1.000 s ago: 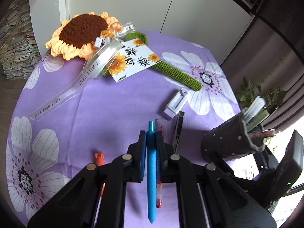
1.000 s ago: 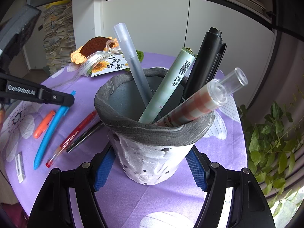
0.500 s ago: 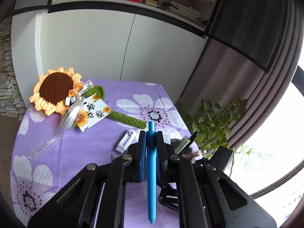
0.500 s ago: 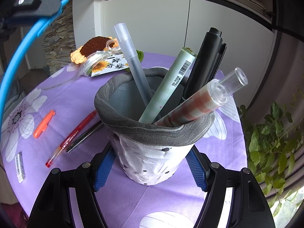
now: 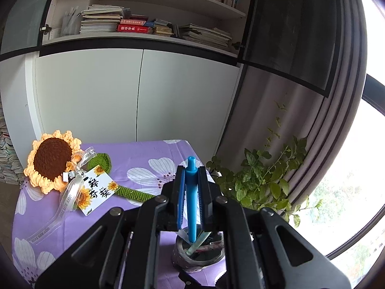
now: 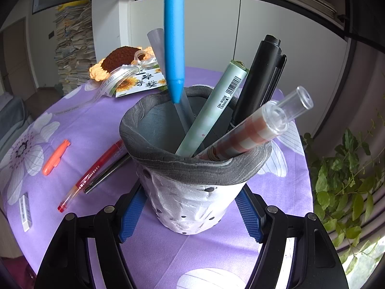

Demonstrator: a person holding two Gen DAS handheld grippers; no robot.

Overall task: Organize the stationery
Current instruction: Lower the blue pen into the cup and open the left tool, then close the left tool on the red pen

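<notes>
My left gripper [image 5: 191,180] is shut on a blue pen [image 5: 191,200] and holds it upright, tip down, over the grey pen holder [image 5: 197,262]. In the right wrist view the blue pen [image 6: 173,36] hangs with its tip just above the pen holder [image 6: 192,192] rim. My right gripper [image 6: 190,213] is shut on the holder's white base. The holder has several pens in it. A red pen [image 6: 92,175], a dark pen [image 6: 108,173], an orange cap [image 6: 55,157] and a white eraser [image 6: 25,211] lie on the purple cloth to the left.
A crochet sunflower [image 5: 51,161] with ribbon and a card [image 5: 96,190] lies at the table's far left. A green plant [image 5: 259,183] stands beyond the right table edge. White cabinets and bookshelves are behind.
My left gripper has lifted the blue pen off the cloth, turned it upright and carried it over the holder. The right gripper and holder have not moved.
</notes>
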